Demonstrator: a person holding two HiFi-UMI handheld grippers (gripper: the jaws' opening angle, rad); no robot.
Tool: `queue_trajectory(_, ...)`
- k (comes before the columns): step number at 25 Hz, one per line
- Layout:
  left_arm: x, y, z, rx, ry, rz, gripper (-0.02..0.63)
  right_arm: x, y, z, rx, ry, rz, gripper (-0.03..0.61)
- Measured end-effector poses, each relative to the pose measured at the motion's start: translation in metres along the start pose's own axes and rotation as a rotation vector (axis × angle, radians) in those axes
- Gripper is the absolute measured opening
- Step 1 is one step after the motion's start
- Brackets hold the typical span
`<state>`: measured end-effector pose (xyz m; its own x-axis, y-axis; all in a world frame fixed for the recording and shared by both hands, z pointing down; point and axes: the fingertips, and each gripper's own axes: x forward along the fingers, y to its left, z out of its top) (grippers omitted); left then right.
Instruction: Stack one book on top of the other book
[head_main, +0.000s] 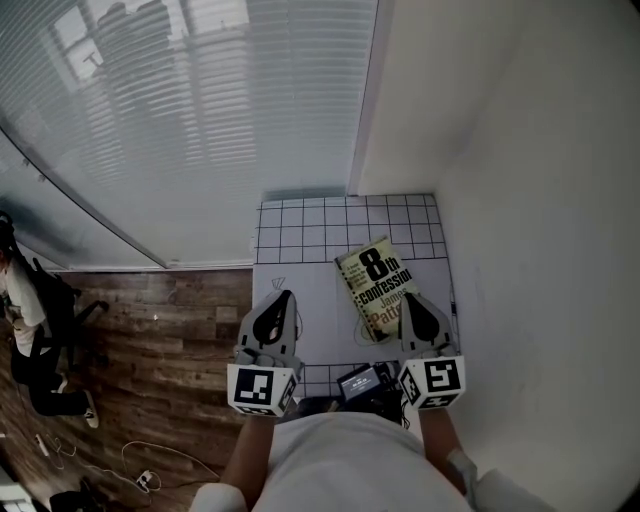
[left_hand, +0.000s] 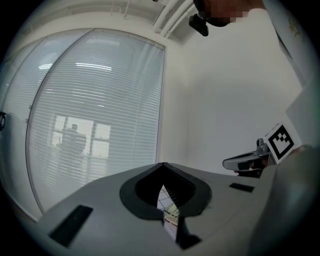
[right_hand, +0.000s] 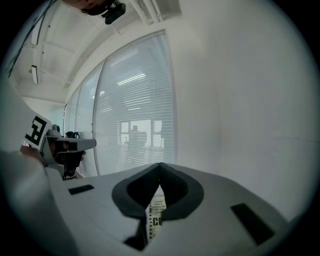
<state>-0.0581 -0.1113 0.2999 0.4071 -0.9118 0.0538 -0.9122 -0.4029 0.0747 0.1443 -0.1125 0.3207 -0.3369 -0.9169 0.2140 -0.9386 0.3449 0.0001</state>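
You held both tongs level and side by side over the worktop's (head_main: 300, 232) near edge, left tongs (head_main: 283, 296) and right tongs (head_main: 413, 298) each pressed together, empty. The book (head_main: 375, 285) lay askew by the right edge. Blinds (head_main: 200, 110) stood beyond the far edge.

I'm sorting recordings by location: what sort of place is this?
Probably an office: a glass wall with blinds, a wood-look floor, and a gridded table beside a white wall.
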Motion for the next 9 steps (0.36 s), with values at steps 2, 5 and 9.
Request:
queue_trajectory(2,0.0014,-0.0002,0.0002,-0.005,0.000,-0.003,0.008,0.0002,-0.0010,-0.0002,0.002,0.003,0.001,0.006)
queue_trajectory(5,0.0038,0.0010,-0.0003,-0.015,0.002,-0.004,0.008,0.0016,-0.0032,0.0005,0.010,0.001,0.000,0.006)
queue_trajectory(9,0.0047,-0.0011,-0.0043,-0.018,0.009,-0.003,0.008,0.0002,-0.0077,-0.0044,0.012,0.004,-0.002,0.006)
